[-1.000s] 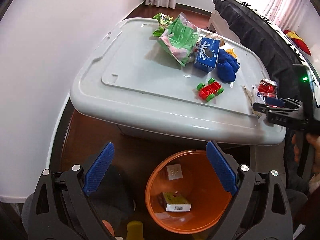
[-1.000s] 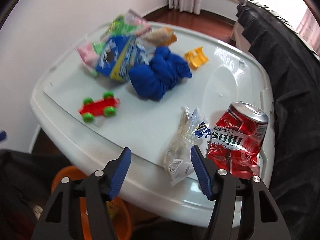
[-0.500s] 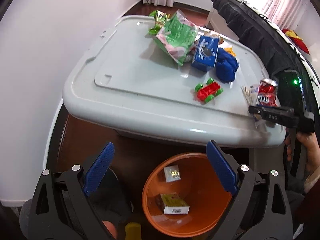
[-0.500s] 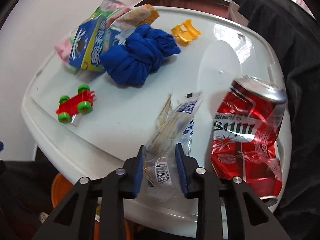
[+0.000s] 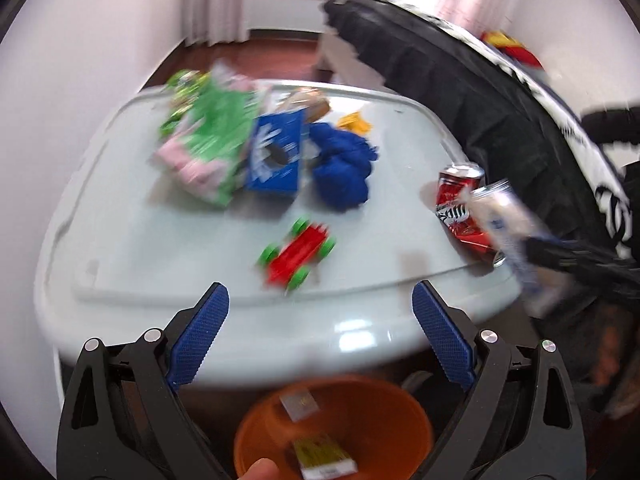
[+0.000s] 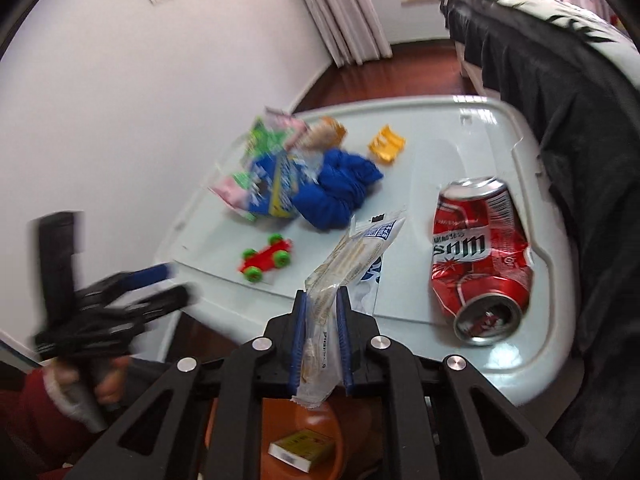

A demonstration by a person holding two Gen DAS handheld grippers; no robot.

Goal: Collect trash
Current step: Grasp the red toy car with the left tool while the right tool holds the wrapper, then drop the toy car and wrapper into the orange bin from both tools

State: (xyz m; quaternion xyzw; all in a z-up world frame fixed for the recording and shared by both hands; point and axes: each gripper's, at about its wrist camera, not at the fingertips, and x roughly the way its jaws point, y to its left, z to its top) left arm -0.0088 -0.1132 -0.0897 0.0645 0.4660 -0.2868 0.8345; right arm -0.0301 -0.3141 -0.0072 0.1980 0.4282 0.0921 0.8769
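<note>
Right tongs (image 6: 322, 334) were clamped on a clear plastic wrapper (image 6: 352, 256), held above the near edge of the grey storage-bin lid (image 6: 460, 132). A crushed red can (image 6: 480, 248) lay just right of it. Left tongs (image 5: 320, 336) stood apart, empty, over the orange bin (image 5: 400, 420) holding a small box (image 5: 324, 454).

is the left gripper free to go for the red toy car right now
Probably yes: the left gripper is open and empty, and the red toy car lies alone on the bin lid just ahead, nothing between them.
</note>
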